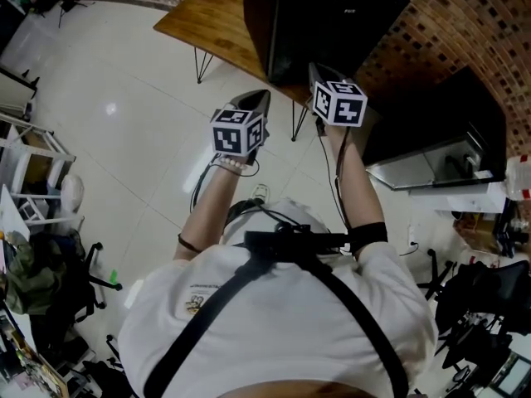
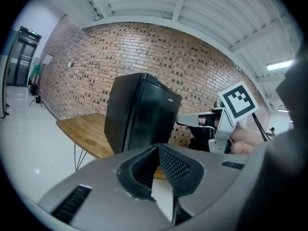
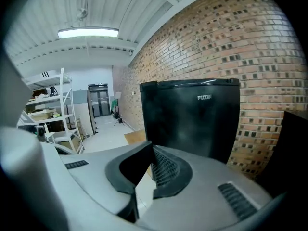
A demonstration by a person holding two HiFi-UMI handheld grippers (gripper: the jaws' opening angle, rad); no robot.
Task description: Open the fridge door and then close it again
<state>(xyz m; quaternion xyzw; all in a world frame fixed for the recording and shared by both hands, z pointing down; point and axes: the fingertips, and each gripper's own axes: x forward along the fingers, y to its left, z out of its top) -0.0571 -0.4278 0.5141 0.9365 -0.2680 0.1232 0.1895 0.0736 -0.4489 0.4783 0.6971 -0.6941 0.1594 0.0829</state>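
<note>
**Black fridge on tabletop, door flush**

Small glossy black box-shaped fridge stands on a brown wooden tabletop against the brick wall, just ahead of me. Its door sits flush: shut, which fits never opened or closed again. On my left gripper and right gripper the jaws are pressed together with nothing between them.

Likely handling: stiff hinged panel, slick skin, a seal that probably grabs, a cabinet that may slide. No handle seen. I'd take the door's free edge, but which side that is I can't tell.
</note>
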